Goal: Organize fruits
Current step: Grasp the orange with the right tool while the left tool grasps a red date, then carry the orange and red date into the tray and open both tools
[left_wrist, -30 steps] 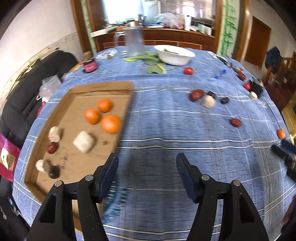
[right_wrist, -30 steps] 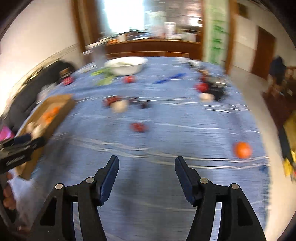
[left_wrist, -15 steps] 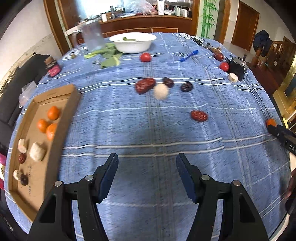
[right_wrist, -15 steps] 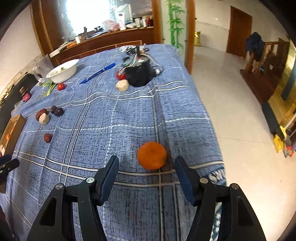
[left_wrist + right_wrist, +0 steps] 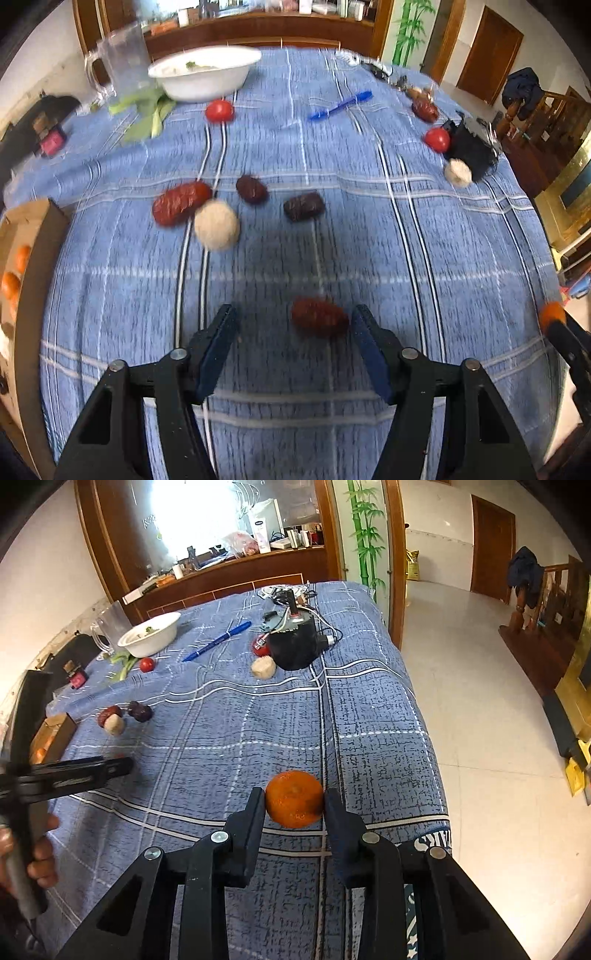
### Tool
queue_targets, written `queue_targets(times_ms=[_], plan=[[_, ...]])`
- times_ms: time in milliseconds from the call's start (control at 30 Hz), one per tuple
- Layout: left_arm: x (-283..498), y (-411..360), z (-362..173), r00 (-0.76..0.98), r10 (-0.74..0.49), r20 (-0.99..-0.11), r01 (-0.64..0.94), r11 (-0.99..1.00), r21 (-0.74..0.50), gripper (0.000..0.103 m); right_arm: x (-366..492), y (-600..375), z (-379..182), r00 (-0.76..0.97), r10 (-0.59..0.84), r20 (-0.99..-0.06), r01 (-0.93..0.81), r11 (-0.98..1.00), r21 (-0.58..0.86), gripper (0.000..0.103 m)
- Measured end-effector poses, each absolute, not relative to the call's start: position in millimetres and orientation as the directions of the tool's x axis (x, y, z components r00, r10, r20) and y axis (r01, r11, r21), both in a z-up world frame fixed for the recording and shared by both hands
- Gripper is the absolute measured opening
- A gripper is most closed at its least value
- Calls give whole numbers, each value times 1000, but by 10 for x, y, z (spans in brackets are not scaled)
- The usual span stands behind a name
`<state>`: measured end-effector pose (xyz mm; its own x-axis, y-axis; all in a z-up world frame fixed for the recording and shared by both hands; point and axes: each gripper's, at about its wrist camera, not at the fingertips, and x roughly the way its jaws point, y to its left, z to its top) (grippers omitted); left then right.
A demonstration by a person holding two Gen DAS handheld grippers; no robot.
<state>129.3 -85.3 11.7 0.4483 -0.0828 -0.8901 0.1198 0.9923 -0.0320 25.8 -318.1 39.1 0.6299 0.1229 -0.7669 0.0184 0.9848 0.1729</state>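
- Right gripper fingers are closing, both pads on the orange near the table's right edge.
- Left gripper fingers are closing but apart; we see the red date between them, untouched.

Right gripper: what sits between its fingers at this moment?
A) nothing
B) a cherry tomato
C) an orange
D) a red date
C: in the right wrist view the right gripper has its jaws closing on the orange, both pads touching its sides, near the edge of the blue tablecloth.
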Motion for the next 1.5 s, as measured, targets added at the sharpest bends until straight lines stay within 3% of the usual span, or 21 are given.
queue_targets(times_ms=[133, 600, 900, 1500], plan=[[1280, -851, 134, 473, -92, -876, 156, 988, -20, 29, 249, -3175, 429, 638, 146, -756, 16, 979, 202, 35], [785, -334, 273, 419, -289, -861, 210, 953, -218, 29, 199, -2909, 454, 656, 157, -739, -6, 979, 204, 35], [398, -70, 390, 456, -282, -844, 265, 949, -173, 29, 69, -2433, 351, 621, 183, -762, -65, 981, 183, 35], [163, 534, 455, 461, -269, -845, 231, 956, -178, 29, 37, -1560, 313, 580, 221, -784, -165, 974, 153, 35]])
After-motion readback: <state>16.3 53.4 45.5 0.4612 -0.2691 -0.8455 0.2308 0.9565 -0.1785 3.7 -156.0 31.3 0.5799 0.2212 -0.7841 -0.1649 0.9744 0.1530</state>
